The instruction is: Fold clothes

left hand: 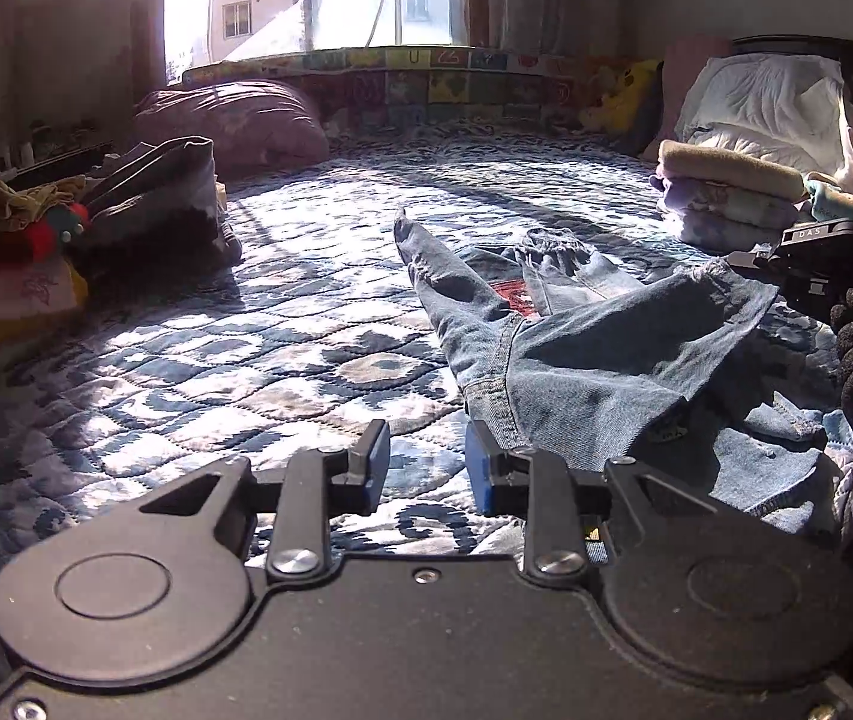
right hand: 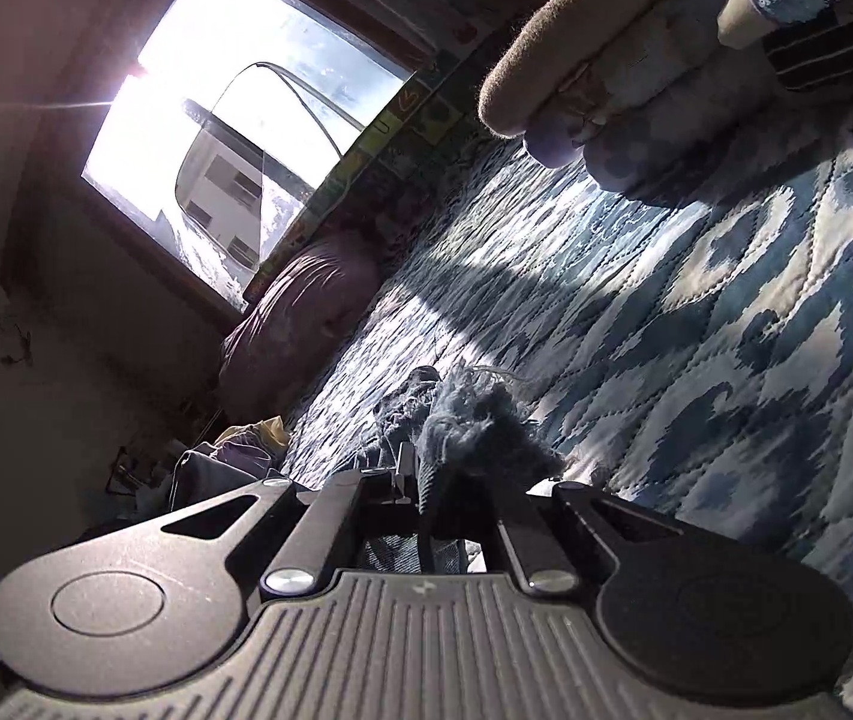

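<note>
Denim jeans (left hand: pixel 594 354) sprawled on the quilted bed (left hand: pixel 246 360), one leg running away from the left claw (left hand: pixel 427 467), whose blue pads stood apart just beside the nearest denim edge. From the right wrist, the right claw (right hand: pixel 453 480) was clamped on a frayed hem (right hand: pixel 474 414), lifted off the quilt near a folded stack (right hand: pixel 636 90).

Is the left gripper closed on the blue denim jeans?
No: the left gripper is open, with quilt showing between its blue pads, beside the blue denim jeans.
</note>
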A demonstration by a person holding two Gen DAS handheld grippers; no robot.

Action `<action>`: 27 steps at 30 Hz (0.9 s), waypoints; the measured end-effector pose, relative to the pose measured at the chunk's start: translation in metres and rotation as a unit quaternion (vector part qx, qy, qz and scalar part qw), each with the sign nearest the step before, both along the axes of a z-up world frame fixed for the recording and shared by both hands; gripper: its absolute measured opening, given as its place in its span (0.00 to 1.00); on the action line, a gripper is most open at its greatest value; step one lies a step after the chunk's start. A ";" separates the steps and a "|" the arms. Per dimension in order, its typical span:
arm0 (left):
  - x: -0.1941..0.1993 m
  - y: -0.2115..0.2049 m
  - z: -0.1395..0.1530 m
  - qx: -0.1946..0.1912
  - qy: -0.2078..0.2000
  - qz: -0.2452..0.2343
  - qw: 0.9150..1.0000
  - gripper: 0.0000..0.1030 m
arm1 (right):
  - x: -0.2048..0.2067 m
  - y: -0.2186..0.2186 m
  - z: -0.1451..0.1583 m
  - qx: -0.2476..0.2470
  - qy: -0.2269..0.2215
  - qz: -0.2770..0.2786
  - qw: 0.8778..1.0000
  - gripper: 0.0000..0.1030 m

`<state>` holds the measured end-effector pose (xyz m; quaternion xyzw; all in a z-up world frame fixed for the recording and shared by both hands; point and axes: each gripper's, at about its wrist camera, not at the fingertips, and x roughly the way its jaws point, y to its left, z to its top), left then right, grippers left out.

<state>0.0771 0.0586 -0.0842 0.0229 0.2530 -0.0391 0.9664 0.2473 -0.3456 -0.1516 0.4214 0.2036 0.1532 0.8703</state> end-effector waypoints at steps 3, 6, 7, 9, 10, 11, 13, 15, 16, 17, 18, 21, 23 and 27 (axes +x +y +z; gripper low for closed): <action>0.001 -0.008 -0.008 -0.013 0.008 -0.010 1.000 0.19 | 0.003 0.000 0.002 0.004 -0.007 0.001 1.000 0.04; 0.007 -0.027 -0.019 0.000 0.018 -0.033 0.999 0.15 | 0.006 -0.001 0.006 0.010 -0.017 0.005 1.000 0.04; 0.008 -0.032 -0.022 0.004 0.019 -0.041 0.999 0.15 | 0.006 -0.002 0.008 0.010 -0.022 0.009 1.000 0.04; 0.011 -0.043 -0.029 0.014 0.026 -0.058 0.998 0.15 | 0.006 -0.003 0.009 0.008 -0.021 0.014 1.000 0.04; 0.016 -0.047 -0.036 0.021 0.046 -0.068 0.996 0.15 | 0.006 -0.003 0.008 0.006 -0.017 0.016 1.000 0.04; 0.022 -0.051 -0.046 0.032 0.074 -0.077 0.994 0.15 | 0.007 -0.004 0.007 0.004 -0.012 0.017 1.000 0.04; 0.024 -0.048 -0.048 0.027 0.090 -0.080 0.992 0.16 | 0.007 -0.005 0.005 0.000 -0.003 0.021 1.000 0.04; 0.022 -0.040 -0.034 0.006 0.087 -0.081 0.993 0.16 | 0.008 -0.006 0.002 -0.005 0.006 0.024 1.000 0.05; 0.022 -0.036 -0.027 0.000 0.078 -0.077 0.994 0.16 | 0.008 -0.006 0.001 -0.007 0.011 0.025 1.000 0.05; 0.023 -0.032 -0.019 -0.007 0.069 -0.070 0.995 0.16 | 0.008 -0.007 0.000 -0.009 0.015 0.027 0.999 0.05; 0.026 -0.026 -0.009 -0.016 0.060 -0.062 0.996 0.16 | 0.009 -0.008 -0.001 -0.011 0.020 0.029 0.999 0.05; 0.055 -0.015 0.017 -0.027 0.034 -0.042 0.998 0.19 | 0.008 -0.008 -0.002 -0.012 0.021 0.033 0.999 0.04; 0.081 -0.015 0.026 -0.008 0.021 -0.033 0.999 0.19 | 0.007 -0.009 -0.003 -0.011 0.021 0.036 0.999 0.05; 0.148 -0.013 0.026 -0.007 0.037 -0.028 0.999 0.19 | 0.000 -0.015 0.001 0.016 0.006 0.045 0.999 0.05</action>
